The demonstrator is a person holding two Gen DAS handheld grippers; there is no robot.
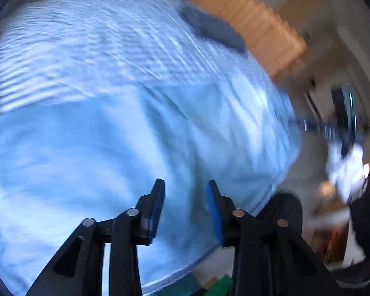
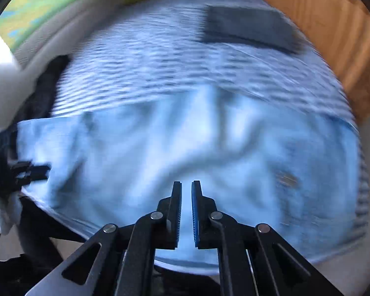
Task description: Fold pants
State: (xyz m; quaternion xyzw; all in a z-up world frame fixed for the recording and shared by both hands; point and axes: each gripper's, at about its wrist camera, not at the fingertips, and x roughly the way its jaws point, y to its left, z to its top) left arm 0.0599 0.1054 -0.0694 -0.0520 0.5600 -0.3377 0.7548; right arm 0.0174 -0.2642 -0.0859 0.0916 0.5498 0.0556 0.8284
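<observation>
Light blue pants (image 1: 111, 148) lie spread flat on a blue striped bed sheet (image 1: 61, 49); both views are blurred by motion. My left gripper (image 1: 185, 182) hovers open over the pants near their right-hand edge, with nothing between its fingers. In the right wrist view the pants (image 2: 185, 143) fill the middle, wrinkled, with a brown patch (image 2: 286, 178) towards the right. Over their near edge my right gripper (image 2: 187, 182) is shut to a narrow slit and holds nothing. The left gripper (image 2: 34, 170) shows at the far left of this view.
A dark grey folded garment (image 2: 249, 27) lies on the striped sheet (image 2: 160, 61) at the far end, also visible from the left wrist (image 1: 214, 29). An orange wooden panel (image 2: 333, 24) borders the bed on the right. A white-gloved hand (image 1: 345, 167) appears beyond the bed edge.
</observation>
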